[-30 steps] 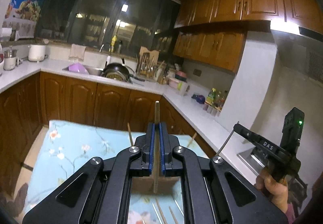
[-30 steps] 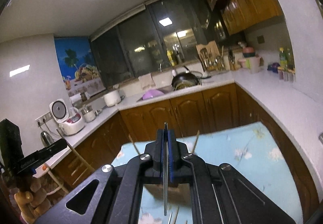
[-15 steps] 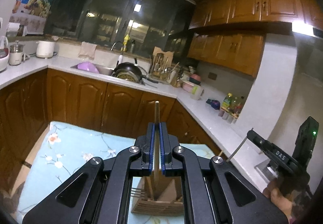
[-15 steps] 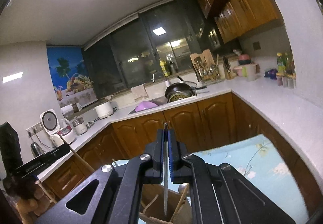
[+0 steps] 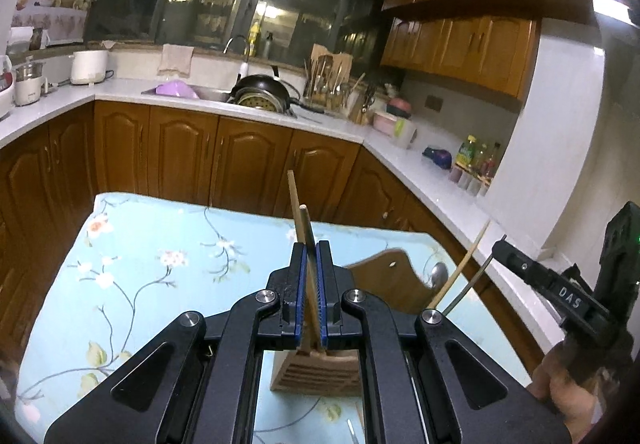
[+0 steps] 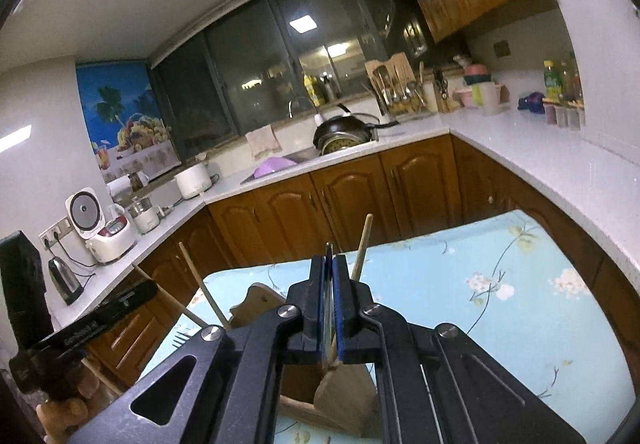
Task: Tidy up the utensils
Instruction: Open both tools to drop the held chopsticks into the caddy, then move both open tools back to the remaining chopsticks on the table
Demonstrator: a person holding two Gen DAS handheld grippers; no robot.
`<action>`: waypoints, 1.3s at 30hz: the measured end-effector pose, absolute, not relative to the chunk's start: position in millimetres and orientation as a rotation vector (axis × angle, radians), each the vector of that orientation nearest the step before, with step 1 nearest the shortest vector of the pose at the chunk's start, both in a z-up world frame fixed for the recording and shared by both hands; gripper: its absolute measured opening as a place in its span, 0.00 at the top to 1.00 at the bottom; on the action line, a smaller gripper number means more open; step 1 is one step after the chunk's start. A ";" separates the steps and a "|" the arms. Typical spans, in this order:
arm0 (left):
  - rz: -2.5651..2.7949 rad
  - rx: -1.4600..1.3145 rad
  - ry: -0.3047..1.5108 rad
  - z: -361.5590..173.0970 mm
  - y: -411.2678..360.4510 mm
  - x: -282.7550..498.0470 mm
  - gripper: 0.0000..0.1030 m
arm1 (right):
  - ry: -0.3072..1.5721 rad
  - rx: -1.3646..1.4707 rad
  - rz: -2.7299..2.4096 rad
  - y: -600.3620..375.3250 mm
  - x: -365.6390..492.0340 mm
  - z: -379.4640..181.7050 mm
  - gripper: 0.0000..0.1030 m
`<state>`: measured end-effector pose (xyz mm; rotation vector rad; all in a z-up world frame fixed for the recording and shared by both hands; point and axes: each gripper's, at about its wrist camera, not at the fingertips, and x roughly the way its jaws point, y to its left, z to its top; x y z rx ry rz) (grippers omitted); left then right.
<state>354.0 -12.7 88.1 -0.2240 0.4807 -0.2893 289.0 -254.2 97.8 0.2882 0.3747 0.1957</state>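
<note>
Wooden holder (image 5: 316, 368) stands on the flowered desk (image 5: 160, 244), directly below both grippers. The left gripper (image 5: 311, 256) has its blue-padded fingers clamped on a bamboo chopstick (image 5: 306, 228), lower end at the holder's slots. The right gripper (image 6: 329, 268) pinches a thin metal utensil (image 6: 328, 250) over the same holder (image 6: 344, 400), which already holds a fork (image 6: 182, 338) and more chopsticks.
</note>
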 end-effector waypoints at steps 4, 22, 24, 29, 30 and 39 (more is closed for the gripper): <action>-0.293 -0.225 0.492 85.9 -11.8 354.8 0.96 | 0.398 0.285 0.198 -253.4 290.9 94.6 0.96; -0.283 -0.235 0.508 95.4 -2.6 341.6 0.67 | 0.382 0.339 0.235 -262.7 282.8 100.7 0.47; -0.274 -0.247 0.501 97.7 2.7 332.7 0.58 | 0.362 0.350 0.243 -265.4 272.7 105.0 0.39; -0.238 -0.271 0.495 96.9 17.3 300.6 0.22 | 0.312 0.349 0.239 -268.8 242.8 112.8 0.13; -0.230 -0.277 0.492 95.4 19.8 294.2 0.17 | 0.308 0.348 0.240 -269.4 237.2 113.2 0.09; -0.193 -0.308 0.591 49.8 34.3 226.9 0.16 | 0.398 0.337 0.227 -271.5 176.4 77.8 0.08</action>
